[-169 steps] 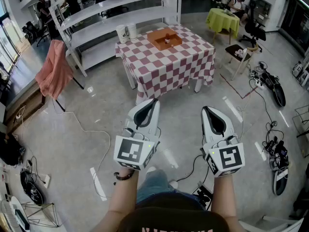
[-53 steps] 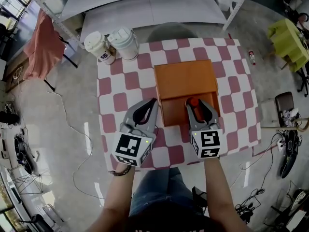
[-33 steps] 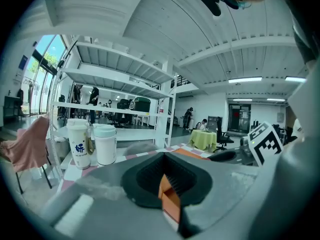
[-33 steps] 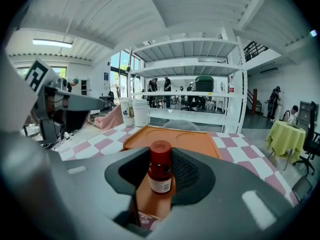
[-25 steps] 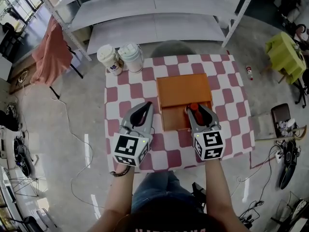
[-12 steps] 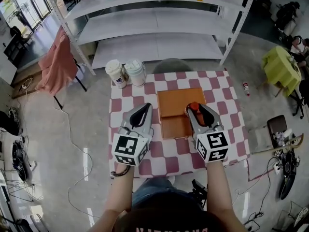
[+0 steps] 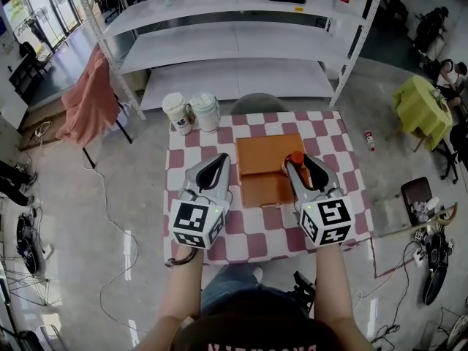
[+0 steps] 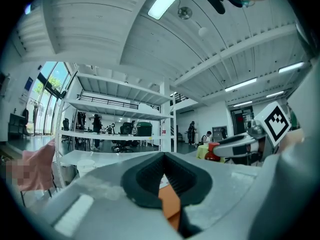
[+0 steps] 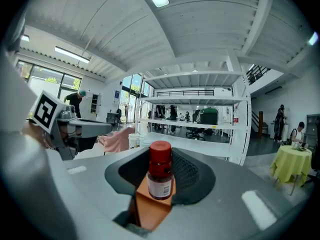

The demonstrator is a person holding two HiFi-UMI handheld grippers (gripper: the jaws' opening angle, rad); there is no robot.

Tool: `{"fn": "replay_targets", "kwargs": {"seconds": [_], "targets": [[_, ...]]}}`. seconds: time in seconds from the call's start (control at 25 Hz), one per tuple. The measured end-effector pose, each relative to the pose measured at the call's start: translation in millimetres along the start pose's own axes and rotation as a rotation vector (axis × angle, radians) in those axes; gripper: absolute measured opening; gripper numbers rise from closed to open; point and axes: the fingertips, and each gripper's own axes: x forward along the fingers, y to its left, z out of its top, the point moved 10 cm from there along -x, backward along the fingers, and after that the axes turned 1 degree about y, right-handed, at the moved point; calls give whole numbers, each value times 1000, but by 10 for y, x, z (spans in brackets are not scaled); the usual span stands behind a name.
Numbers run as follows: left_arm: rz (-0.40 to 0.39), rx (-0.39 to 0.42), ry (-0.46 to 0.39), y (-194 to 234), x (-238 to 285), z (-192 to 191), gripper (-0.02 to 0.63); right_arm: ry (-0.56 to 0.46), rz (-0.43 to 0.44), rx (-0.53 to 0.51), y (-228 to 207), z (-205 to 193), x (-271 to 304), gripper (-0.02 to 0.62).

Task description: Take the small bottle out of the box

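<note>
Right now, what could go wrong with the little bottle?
The bottle is pinched only near the tips of the right gripper, lifted above the box. If the grip loosens, it might slip and drop back into the box. It could also bounce off the table onto the floor.

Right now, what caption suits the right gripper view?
Right gripper holds a small red-capped bottle upright between its jaws.

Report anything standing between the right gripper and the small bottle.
Nothing visible does. The right gripper has its jaws closed on the small bottle itself, pads against its sides, and no wall of the box shows around it.
</note>
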Motion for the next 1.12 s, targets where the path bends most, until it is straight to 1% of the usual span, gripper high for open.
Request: {"fn": "replay_targets", "kwargs": {"seconds": [0.28, 0.52, 0.84, 1.12], "targets": [[-7, 12, -34, -141, -120, 101, -3, -21, -31, -14, -15, 66, -371, 137], [-35, 29, -57, -196, -130, 194, -3, -50, -122, -6, -136, 158, -656, 137], [-48, 51, -88, -93, -57, 407, -3, -78, -221, -21, -270, 337, -859, 137], [-47, 93, -113, -3, -40, 601, -3, -146, -302, -7, -336, 529, -1012, 137]]}}
